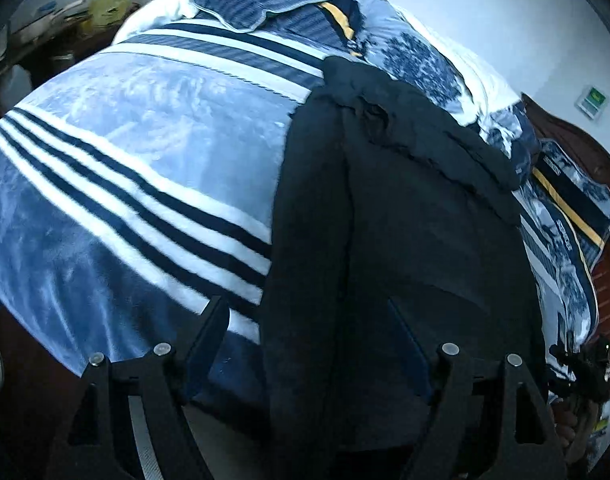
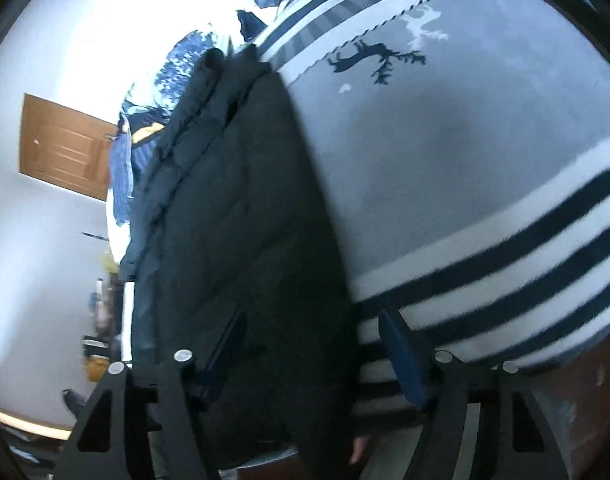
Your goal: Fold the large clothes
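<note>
Both grippers, left gripper (image 1: pixel 321 344) and right gripper (image 2: pixel 313 348), hover with fingers spread, holding nothing, above the dark jacket (image 1: pixel 385 220) lying flat on the bed (image 1: pixel 125 140), ready for folding.

A large black quilted jacket (image 1: pixel 405 208) lies on a plush blanket (image 1: pixel 137 128) of pale blue-grey, crossed by bands of white and navy stripes. In the right wrist view the blanket (image 2: pixel 465 152) carries a navy reindeer silhouette (image 2: pixel 375 60) beside a white one (image 2: pixel 423 26). At the far end lies a blue pillow with fine stripes (image 1: pixel 265 0). The bedding on the right (image 1: pixel 569 216) is navy and white with a yellow stripe. The door (image 2: pixel 65 148) is light brown wood.
</note>
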Demonstrator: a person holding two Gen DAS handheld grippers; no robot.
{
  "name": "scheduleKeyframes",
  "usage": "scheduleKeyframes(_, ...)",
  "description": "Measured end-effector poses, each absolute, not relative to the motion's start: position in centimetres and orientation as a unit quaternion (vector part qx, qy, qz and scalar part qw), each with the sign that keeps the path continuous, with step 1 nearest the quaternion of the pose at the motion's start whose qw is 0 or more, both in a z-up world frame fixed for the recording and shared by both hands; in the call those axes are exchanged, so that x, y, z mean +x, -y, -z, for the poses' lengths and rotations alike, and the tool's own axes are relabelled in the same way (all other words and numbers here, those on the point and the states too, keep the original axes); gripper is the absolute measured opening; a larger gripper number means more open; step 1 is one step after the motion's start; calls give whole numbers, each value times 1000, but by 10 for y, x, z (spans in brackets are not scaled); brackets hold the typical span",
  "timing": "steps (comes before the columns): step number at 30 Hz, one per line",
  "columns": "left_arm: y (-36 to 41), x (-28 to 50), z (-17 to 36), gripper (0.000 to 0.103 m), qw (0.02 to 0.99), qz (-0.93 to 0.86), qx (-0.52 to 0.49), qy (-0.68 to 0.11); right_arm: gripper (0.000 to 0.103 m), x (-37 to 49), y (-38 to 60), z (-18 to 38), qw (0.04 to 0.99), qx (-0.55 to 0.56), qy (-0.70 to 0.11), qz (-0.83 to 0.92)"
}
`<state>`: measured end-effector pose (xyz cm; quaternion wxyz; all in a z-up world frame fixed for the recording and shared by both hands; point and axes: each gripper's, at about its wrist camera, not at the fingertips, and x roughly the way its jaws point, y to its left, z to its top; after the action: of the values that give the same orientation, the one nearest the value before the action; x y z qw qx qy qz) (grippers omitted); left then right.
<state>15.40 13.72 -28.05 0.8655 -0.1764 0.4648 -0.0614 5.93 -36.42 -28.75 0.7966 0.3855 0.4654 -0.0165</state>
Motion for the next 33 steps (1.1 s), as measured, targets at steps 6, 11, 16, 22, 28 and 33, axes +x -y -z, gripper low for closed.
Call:
scheduleKeyframes(6, -124, 160, 314, 78, 818, 68, -152, -551, 52, 60, 339, 297, 786, 338, -518, 16)
scheduleKeyframes(11, -122, 151, 311, 63, 815, 116, -171, -541, 31, 60, 337, 300, 785, 330, -524, 12)
scheduleKeyframes(16, -118, 151, 316, 53, 816, 113, -157, -544, 31, 60, 335, 312, 766, 340, -546, -10)
scheduleKeyframes(22, -101, 160, 326, 39, 807, 101, -135, -566, 28, 61, 339, 318, 757, 360, -545, -22)
scheduleKeyframes(28, -91, 155, 315, 6, 818, 111, -130, -549, 5, 55, 326, 296, 790, 327, -518, -17)
scheduleKeyframes(33, -112, 113, 269, 3, 856, 114, -202, -462, 2, 32, 332, 275, 804, 357, -474, -31)
